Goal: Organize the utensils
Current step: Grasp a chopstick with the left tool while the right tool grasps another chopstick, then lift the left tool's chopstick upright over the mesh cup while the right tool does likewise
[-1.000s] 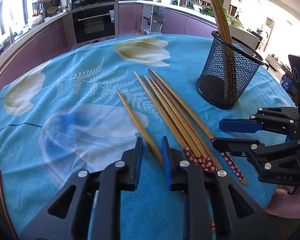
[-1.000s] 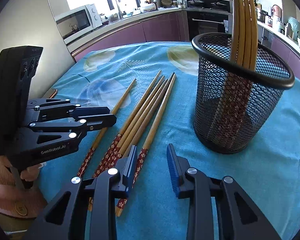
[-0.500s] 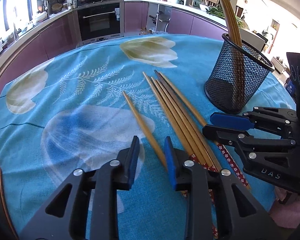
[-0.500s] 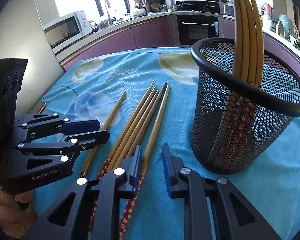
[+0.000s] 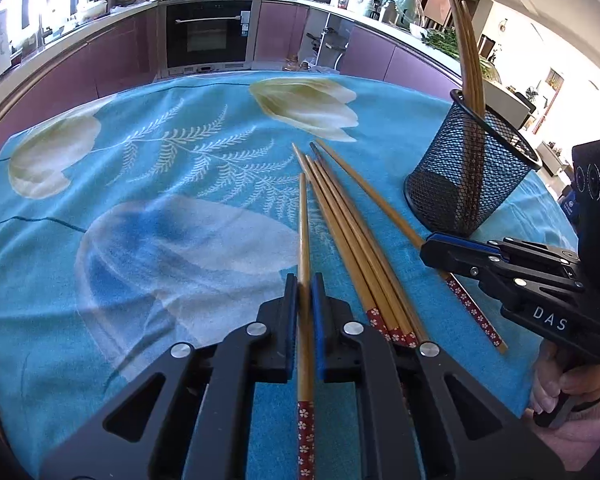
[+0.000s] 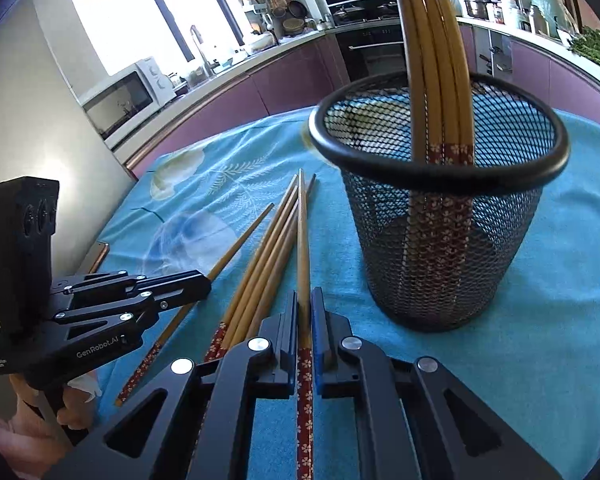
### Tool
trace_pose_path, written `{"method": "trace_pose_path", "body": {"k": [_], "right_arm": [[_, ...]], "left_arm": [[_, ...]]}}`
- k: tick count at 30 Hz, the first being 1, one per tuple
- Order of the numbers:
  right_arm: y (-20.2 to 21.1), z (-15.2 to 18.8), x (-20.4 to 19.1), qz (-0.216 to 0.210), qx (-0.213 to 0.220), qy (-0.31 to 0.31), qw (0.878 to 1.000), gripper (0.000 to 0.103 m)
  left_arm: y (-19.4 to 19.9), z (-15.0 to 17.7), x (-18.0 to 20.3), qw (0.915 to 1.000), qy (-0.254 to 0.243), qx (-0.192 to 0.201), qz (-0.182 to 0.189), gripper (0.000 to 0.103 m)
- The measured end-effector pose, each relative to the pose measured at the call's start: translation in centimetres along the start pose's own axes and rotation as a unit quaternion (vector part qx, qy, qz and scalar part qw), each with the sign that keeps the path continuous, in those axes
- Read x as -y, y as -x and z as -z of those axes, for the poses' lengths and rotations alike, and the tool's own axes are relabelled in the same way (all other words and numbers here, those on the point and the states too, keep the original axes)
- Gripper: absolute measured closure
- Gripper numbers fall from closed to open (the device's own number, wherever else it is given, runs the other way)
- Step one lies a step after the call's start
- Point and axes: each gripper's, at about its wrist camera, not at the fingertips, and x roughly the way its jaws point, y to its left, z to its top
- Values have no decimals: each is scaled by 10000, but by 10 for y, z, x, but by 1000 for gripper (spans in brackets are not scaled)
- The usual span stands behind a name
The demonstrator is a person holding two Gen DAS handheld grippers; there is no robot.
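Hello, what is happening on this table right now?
A person is sorting chopsticks into a mesh cup with two handheld grippers. The left gripper has just closed on the leftmost chopstick, and the right gripper has just closed on the rightmost chopstick. Four more chopsticks lie between them on the blue cloth. Several chopsticks already stand in the cup.

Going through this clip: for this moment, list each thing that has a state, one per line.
Left hand-held gripper: shut on a chopstick, jaws just closed.
Left chopstick: clamped, tip low over the cloth.
Right hand-held gripper: shut on a chopstick, jaws just closed.
Right chopstick: clamped.
Loose chopsticks: lying on the cloth, bunched.
Mesh cup: upright, holding chopsticks.
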Motion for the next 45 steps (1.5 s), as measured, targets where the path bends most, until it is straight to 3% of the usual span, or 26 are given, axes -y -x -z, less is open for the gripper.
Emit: {"method": "trace_pose_path", "body": {"k": [7, 25, 36, 45], "right_arm": [[2, 4, -14, -212, -171, 327, 9991, 97], [-18, -1, -18, -20, -460, 494, 9977, 94], [-11, -5, -19, -62, -287, 590, 9978, 97], [26, -11, -22, -236, 130, 700, 9972, 97]], "left_arm": [[10, 3, 9, 9996, -162, 60, 227, 95], [-7, 1, 11, 9980, -505, -247, 283, 92], [-11, -8, 11, 9988, -362, -212, 256, 95], [28, -16, 16, 9975, -432, 221, 515, 96]]}}
